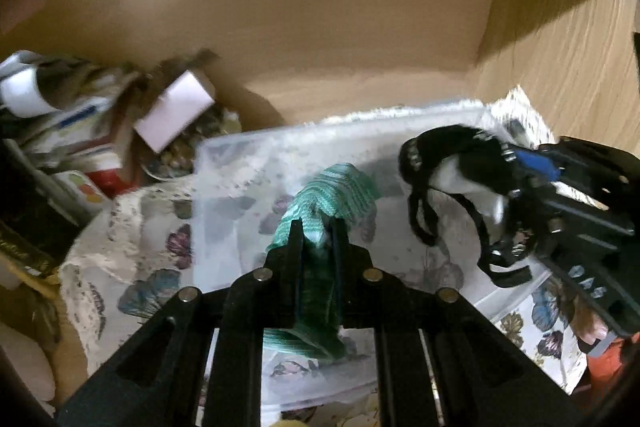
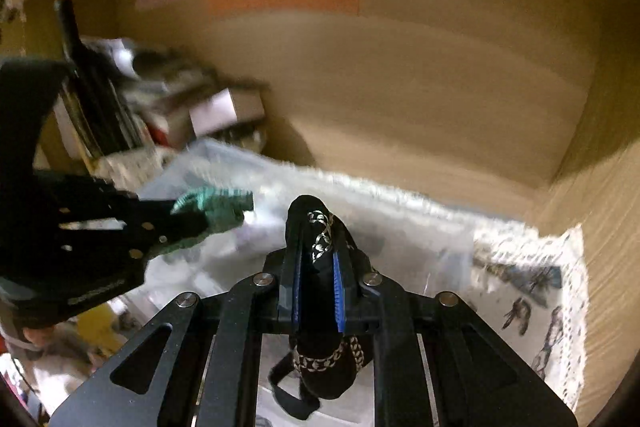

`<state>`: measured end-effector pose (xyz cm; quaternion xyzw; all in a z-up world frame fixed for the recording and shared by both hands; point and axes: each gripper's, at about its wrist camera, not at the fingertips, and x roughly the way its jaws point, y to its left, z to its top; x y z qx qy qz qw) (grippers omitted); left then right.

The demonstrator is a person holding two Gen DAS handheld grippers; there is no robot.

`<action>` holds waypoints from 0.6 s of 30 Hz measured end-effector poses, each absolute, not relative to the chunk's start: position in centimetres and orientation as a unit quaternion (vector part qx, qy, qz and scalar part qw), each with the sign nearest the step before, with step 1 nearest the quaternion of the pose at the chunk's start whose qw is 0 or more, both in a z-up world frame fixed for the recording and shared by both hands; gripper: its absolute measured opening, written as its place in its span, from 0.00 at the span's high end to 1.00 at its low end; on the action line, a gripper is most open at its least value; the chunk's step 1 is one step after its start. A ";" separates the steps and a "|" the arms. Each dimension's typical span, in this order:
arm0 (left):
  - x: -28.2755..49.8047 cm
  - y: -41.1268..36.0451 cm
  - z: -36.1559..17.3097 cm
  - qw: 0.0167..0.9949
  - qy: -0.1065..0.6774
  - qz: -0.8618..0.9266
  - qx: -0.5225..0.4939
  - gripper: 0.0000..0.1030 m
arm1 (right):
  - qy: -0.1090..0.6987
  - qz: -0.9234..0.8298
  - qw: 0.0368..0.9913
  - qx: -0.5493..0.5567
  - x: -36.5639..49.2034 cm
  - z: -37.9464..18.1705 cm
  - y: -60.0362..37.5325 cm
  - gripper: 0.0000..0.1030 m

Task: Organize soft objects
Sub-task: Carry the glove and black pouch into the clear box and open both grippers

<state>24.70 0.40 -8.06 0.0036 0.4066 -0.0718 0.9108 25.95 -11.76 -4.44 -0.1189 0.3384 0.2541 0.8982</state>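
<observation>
My left gripper [image 1: 317, 229] is shut on a green knitted cloth [image 1: 336, 191], held over a clear plastic bin [image 1: 224, 195]. It also shows at the left of the right wrist view [image 2: 188, 217] with the green cloth [image 2: 216, 205]. My right gripper [image 2: 318, 267] is shut on a black fabric item with white trim and straps [image 2: 320, 227], also above the clear bin [image 2: 400, 227]. In the left wrist view the right gripper [image 1: 516, 183] holds that black item [image 1: 448, 163] at the right.
The bin sits on a butterfly-print cloth [image 1: 132, 267] inside a large cardboard box [image 1: 360, 39]. A pile of small boxes and papers [image 1: 100, 131] fills the box's left corner. The cardboard wall [image 2: 600, 227] is close on the right.
</observation>
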 end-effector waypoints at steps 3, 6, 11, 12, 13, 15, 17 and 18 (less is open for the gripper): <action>25.2 0.1 -8.8 0.902 0.425 -0.078 0.008 0.89 | 0.371 0.245 0.887 -0.128 26.6 -5.8 -11.7 0.89; 25.5 0.1 -9.2 0.896 0.438 -0.078 0.010 0.80 | 0.386 0.237 0.881 -0.135 26.9 -6.3 -11.5 0.88; 25.1 0.6 -8.4 0.894 0.441 -0.084 -0.005 0.59 | 0.392 0.229 0.878 -0.152 26.1 -5.8 -11.1 0.71; 24.9 0.6 -8.1 0.896 0.435 -0.085 -0.006 0.55 | 0.387 0.227 0.880 -0.156 25.7 -5.6 -11.1 0.67; 24.4 0.7 -7.6 0.900 0.427 -0.084 -0.006 0.52 | 0.379 0.225 0.883 -0.158 25.3 -5.2 -11.2 0.60; 23.7 1.0 -6.7 0.907 0.412 -0.086 -0.004 0.48 | 0.364 0.222 0.891 -0.160 24.4 -4.4 -11.4 0.54; 22.5 1.2 -5.4 0.917 0.390 -0.083 -0.001 0.43 | 0.350 0.222 0.896 -0.157 23.6 -3.3 -11.7 0.47; 21.9 1.3 -4.8 0.922 0.380 -0.081 0.002 0.41 | 0.340 0.224 0.900 -0.153 23.1 -2.6 -12.0 0.45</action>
